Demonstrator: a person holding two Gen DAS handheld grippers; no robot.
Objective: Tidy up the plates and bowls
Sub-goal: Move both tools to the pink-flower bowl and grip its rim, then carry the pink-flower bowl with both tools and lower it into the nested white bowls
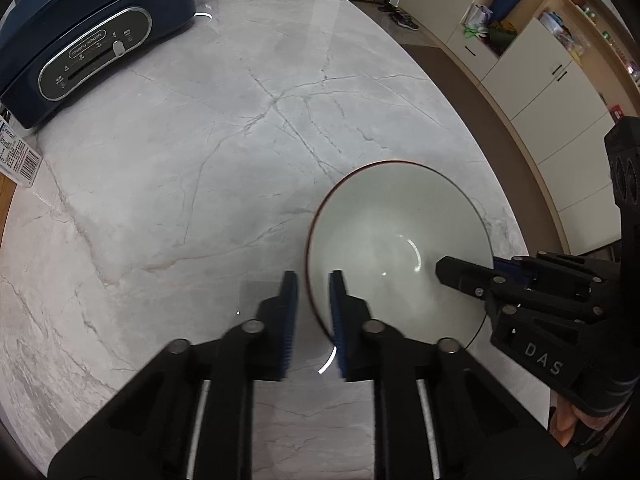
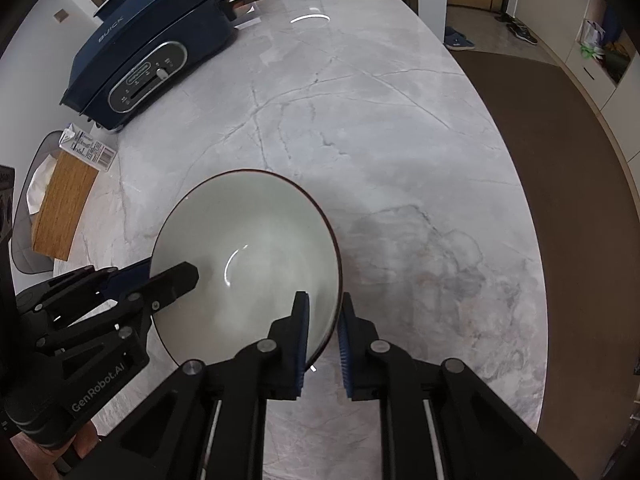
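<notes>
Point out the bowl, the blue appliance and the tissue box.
bowl (image 2: pixel 256 248): right wrist view, inner wall.
blue appliance (image 1: pixel 96 8): left wrist view, sloped lid.
tissue box (image 2: pixel 64 200): right wrist view, wooden top.

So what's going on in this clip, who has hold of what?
A person works two handheld grippers on one white bowl over a marble table. The left gripper and the right gripper each straddle the rim on opposite sides, one finger inside and one outside. A small gap shows beside each rim, so neither grip looks fully clamped. A blue appliance sits at the table's far left.
</notes>
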